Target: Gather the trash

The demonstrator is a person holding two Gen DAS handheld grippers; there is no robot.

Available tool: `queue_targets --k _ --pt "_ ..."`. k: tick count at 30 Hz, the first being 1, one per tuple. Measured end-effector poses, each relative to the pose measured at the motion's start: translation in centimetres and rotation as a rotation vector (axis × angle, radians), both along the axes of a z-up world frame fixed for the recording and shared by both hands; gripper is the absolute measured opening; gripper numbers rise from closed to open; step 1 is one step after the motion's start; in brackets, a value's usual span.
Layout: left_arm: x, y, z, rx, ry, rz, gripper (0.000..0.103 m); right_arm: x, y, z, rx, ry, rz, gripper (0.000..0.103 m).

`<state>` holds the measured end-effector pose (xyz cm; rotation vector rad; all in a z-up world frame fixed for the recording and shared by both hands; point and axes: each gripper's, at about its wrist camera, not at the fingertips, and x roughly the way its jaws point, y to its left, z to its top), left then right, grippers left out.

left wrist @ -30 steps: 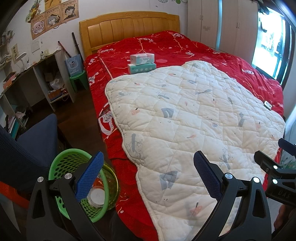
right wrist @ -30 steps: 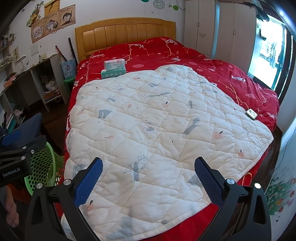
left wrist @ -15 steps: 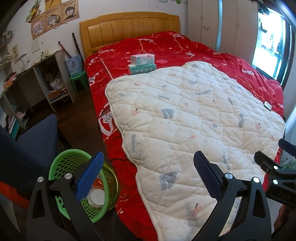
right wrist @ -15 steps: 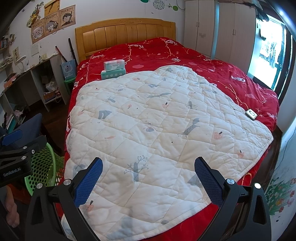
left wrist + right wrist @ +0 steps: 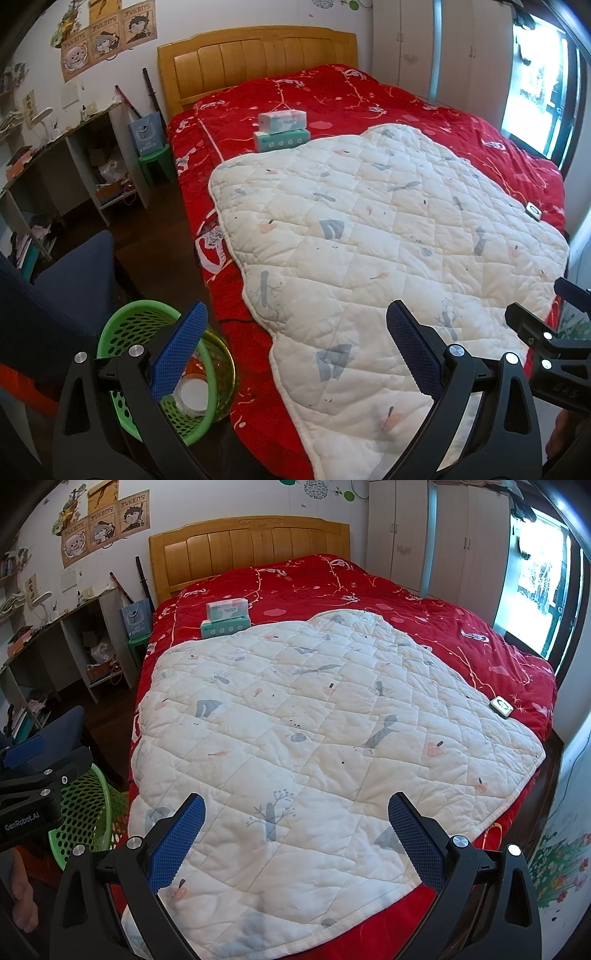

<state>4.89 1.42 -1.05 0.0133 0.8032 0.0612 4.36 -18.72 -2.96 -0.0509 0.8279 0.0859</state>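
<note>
Count: one green basket (image 5: 122,332), lower left in the left view, holding one white lid-like disc (image 5: 192,393) and an orange scrap; two stacked tissue boxes (image 5: 281,130) at upper centre on the red bedspread (image 5: 332,96); one white quilt (image 5: 369,229) mid-frame; one small white device (image 5: 533,211) at the right, by the quilt edge.

Left gripper (image 5: 295,354): jaws wide, empty, low centre above the bed's near edge. Right gripper (image 5: 295,838): jaws wide, empty, over the quilt.

Versus 1.0 s ago: no change in either view; both grippers stay put.

Only the left view looks into the basket. Only the right view shows the floral wall sticker (image 5: 557,871), lower right.
</note>
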Motion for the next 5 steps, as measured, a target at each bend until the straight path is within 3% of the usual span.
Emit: queue_targets --k 5 --pt "0.06 -0.02 -0.13 -0.001 0.004 0.000 0.096 -0.02 -0.02 -0.01 0.001 0.000 -0.002 0.096"
